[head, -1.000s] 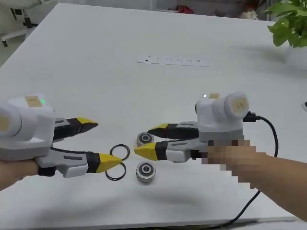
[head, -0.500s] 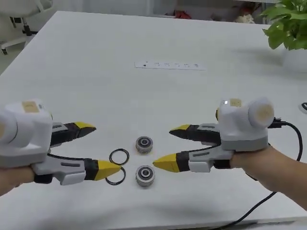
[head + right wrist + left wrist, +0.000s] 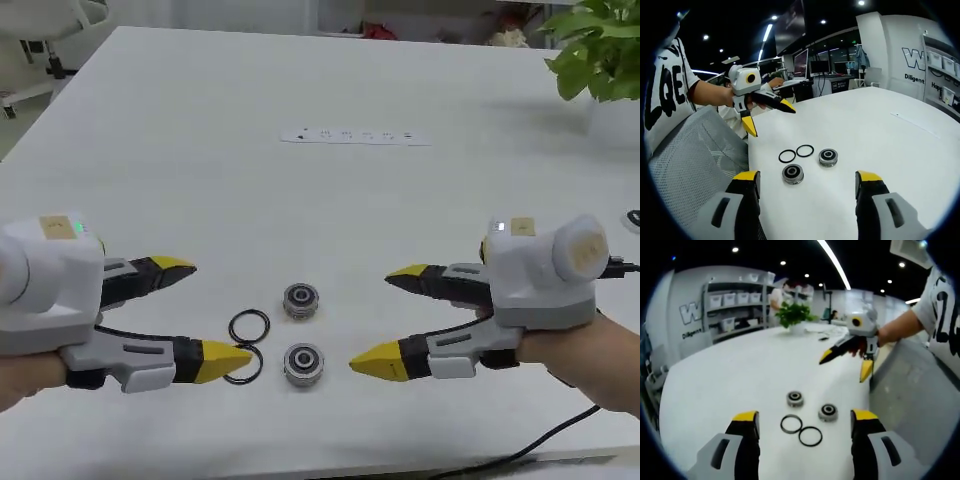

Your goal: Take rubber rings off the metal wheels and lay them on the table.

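Viewing from the head: left gripper [image 3: 212, 312] and right gripper [image 3: 378, 320] noted spread wide, holding nothing, flanking two metal wheels [image 3: 301, 300] and two loose rubber rings [image 3: 249, 326] lying flat on the table [image 3: 200, 150].

Left gripper view: jaws wide, empty; rubber rings [image 3: 791, 423] nearest, metal wheels [image 3: 795, 398] just beyond.

Right gripper view: jaws wide, empty; metal wheels [image 3: 792, 173] ahead, rubber rings [image 3: 787, 156] beside them.

The worktop [image 3: 180, 140] carries two metal wheels [image 3: 301, 299] [image 3: 303, 362], two rubber rings [image 3: 249, 326] [image 3: 243, 367], seemingly one power strip [image 3: 355, 135] and one potted plant [image 3: 595, 50], beneath two hand-held grippers [image 3: 218, 311] [image 3: 372, 321].
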`<move>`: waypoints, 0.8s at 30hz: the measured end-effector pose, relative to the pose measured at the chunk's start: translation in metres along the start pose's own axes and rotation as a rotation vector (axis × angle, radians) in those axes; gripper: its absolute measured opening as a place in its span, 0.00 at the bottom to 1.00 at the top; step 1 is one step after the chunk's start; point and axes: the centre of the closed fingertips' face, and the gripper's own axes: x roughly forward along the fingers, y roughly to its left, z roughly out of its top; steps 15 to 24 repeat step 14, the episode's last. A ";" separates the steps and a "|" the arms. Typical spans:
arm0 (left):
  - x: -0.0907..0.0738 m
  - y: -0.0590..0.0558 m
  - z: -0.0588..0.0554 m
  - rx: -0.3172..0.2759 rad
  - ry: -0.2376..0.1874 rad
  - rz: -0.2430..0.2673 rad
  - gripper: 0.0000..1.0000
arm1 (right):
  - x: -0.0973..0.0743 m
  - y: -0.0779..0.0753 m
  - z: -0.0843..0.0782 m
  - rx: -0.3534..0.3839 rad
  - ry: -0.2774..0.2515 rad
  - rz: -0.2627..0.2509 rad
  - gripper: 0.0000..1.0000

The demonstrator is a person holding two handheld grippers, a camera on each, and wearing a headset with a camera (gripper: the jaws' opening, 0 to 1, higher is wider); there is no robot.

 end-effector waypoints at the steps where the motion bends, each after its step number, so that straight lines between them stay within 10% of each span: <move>1: 0.000 0.000 0.000 -0.001 0.001 0.000 0.77 | -0.001 0.000 -0.001 0.000 0.001 -0.001 0.75; 24: -0.002 -0.001 -0.005 0.000 0.015 0.002 0.80 | -0.002 -0.003 -0.010 -0.003 0.022 0.000 0.79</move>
